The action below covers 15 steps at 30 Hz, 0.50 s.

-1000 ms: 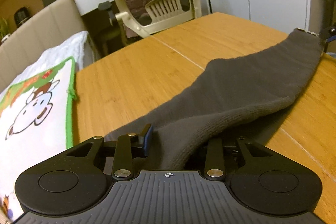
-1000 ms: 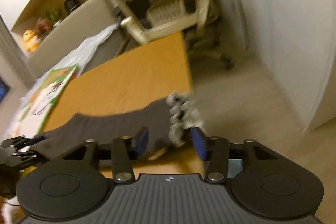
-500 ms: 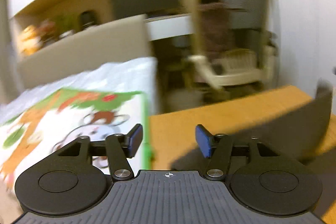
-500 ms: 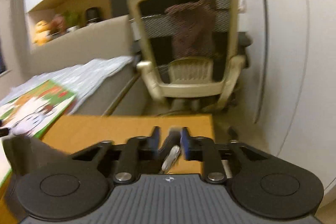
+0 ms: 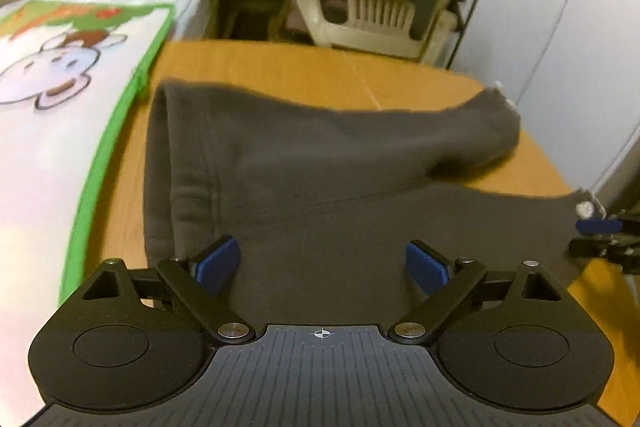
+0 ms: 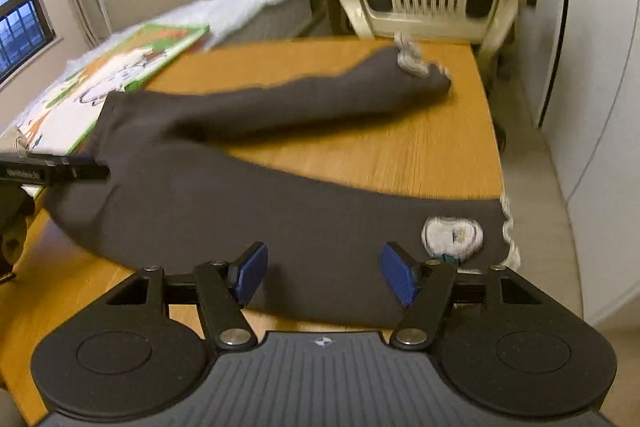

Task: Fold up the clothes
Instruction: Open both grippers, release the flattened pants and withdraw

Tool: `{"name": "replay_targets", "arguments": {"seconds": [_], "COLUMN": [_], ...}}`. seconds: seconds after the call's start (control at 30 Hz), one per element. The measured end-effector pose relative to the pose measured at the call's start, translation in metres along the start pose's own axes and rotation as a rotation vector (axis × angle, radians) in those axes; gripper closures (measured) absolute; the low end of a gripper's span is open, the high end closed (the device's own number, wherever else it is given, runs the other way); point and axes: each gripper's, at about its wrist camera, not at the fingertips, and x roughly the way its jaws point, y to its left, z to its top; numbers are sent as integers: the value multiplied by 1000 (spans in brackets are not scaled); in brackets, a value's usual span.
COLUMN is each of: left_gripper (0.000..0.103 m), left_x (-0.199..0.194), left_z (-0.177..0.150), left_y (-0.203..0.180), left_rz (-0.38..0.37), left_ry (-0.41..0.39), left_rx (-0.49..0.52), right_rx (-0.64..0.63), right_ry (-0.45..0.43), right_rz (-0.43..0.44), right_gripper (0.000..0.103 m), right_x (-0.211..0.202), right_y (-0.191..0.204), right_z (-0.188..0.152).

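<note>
Motion blur softens the far edges, so we can only guess the pale trim at the leg ends is lace. Our left gripper (image 5: pixel 322 265) and right gripper (image 6: pixel 323 275) hang spread wide, holding nothing, over dark grey trousers (image 6: pixel 248 203) lying flat on the wooden table (image 6: pixel 420 143), beside a cartoon-print cloth (image 5: pixel 52 115).

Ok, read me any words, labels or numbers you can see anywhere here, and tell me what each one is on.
None can be read.
Cartoon blanket: red lettering along its top, too blurred.
Left tool's side, seen from the right wrist: a small pale marking, too small.
Dark grey pants: white patch near the hem, a picture, no legible text.
</note>
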Motion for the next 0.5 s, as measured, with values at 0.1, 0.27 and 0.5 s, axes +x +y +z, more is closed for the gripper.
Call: {"name": "replay_targets", "arguments": {"seconds": [0.1, 0.27, 0.5], "left_gripper": [8, 8, 0], "left_x": [-11, -27, -26], "left_z": [-7, -24, -27], "left_y": [7, 13, 11], "left_rz": [12, 43, 52], "left_ry": [-6, -31, -50], "left_rx": [-49, -56, -37], "right_rx": [-24, -149, -10], "right_ry": [-21, -49, -178], "right_rz": [12, -2, -106], "right_gripper": [36, 35, 56], "right_x": [15, 51, 57], "right_y": [3, 22, -8], "right_z": [13, 42, 104]}}
